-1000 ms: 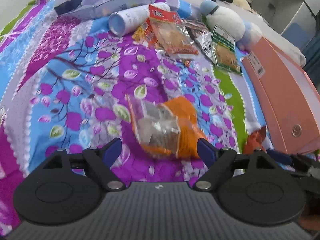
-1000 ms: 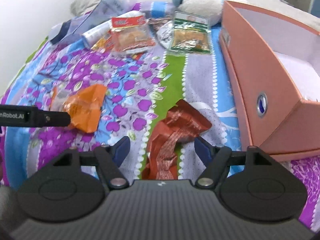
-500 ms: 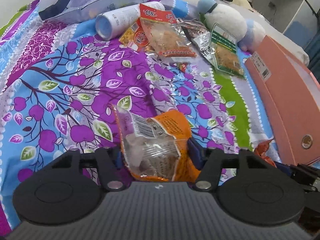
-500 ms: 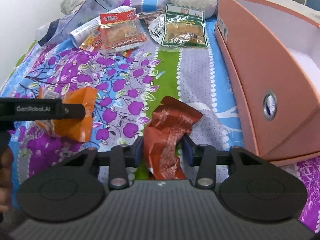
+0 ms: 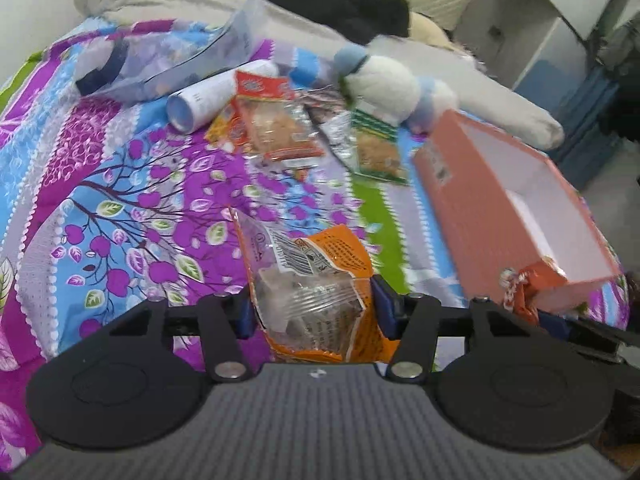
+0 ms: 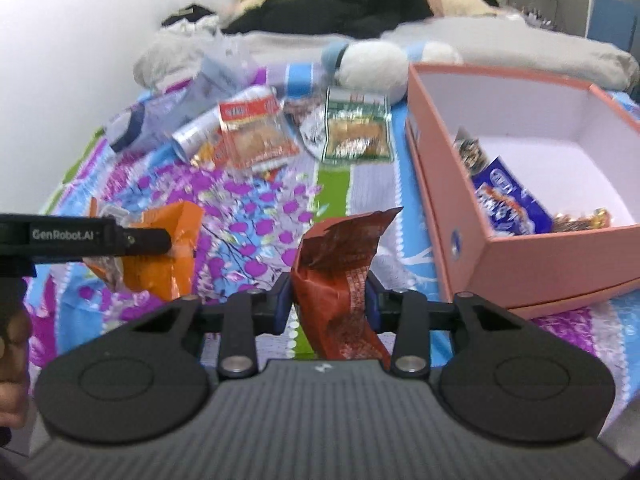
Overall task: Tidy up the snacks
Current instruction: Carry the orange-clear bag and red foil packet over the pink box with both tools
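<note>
- Where the snacks lie: a bedspread [image 5: 120, 184], patterned with purple trees and blue, green and grey stripes, spread over a bed; white wall on the left, grey pillows [image 6: 520, 52] and a black garment [image 6: 352, 8] at the head.
- Box [image 6: 480, 264], salmon outside and white inside, open-topped, on the spread to the right. Inside: a blue packet [image 6: 508, 200], a dark speckled packet [image 6: 470, 152] and gold-wrapped sweets [image 6: 580, 218], all along the near wall.
- Clear plastic bag [image 5: 168, 60], far left, beside a white tube [image 5: 212, 98] lying on its side.
- Plush toy [image 5: 384, 84], white and pale blue, beyond the box.
- Loose heap mid-bed: a red-topped packet [image 5: 276, 124], a green-edged packet [image 5: 376, 148], a silver one between them.
- Left gripper [image 5: 312, 312]: clenched on an orange pouch [image 5: 312, 288]. Jaws have just been closing, less wide than a second ago; pouch then lay flat on the spread, now lifted clear.
- Right gripper [image 6: 328, 304]: clamped on a red-brown wrapper [image 6: 336, 272], held upright. Jaws likewise just closing; wrapper was on the spread, now raised, near the box's front corner.
- Box interior, hidden earlier, now in view.
</note>
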